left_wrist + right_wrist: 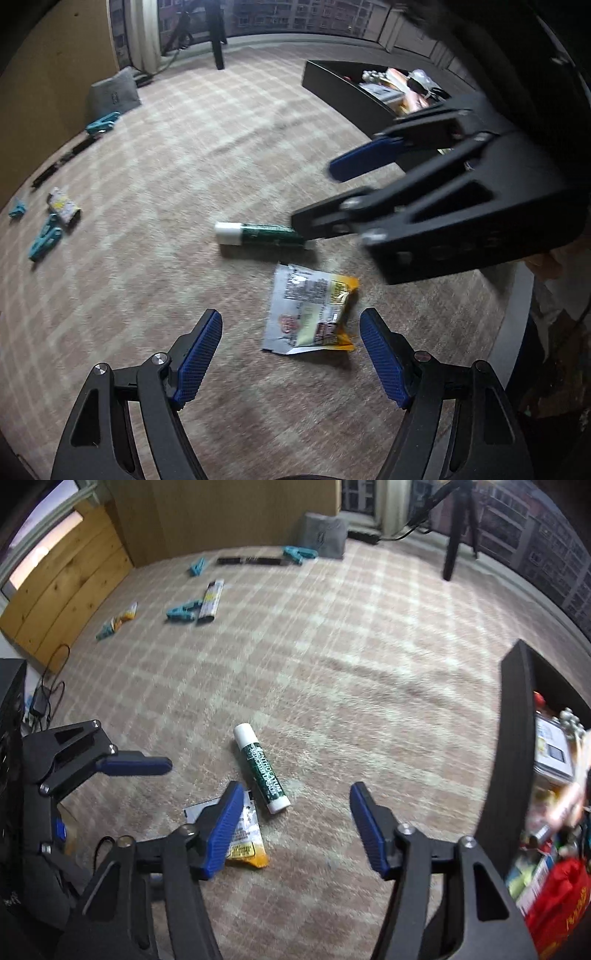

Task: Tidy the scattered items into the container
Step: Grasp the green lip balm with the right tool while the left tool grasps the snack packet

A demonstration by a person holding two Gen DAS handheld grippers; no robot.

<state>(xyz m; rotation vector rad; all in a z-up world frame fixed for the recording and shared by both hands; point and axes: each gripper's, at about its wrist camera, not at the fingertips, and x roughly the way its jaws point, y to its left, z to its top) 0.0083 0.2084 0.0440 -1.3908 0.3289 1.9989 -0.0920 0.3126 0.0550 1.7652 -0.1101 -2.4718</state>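
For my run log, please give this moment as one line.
left gripper: open, over packet | right gripper: open, near tube | both on carpet | bin: part full

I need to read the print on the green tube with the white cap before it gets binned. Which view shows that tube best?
The right wrist view: the green tube lies whole and unobstructed on the carpet, its white lettering visible though blurred. In the left wrist view the tube looks smaller, and the right gripper covers its far end.

A lip balm tube (261,768) lies on the carpet (351,657), a snack packet (246,834) just beside it, the container (511,746) to their right.
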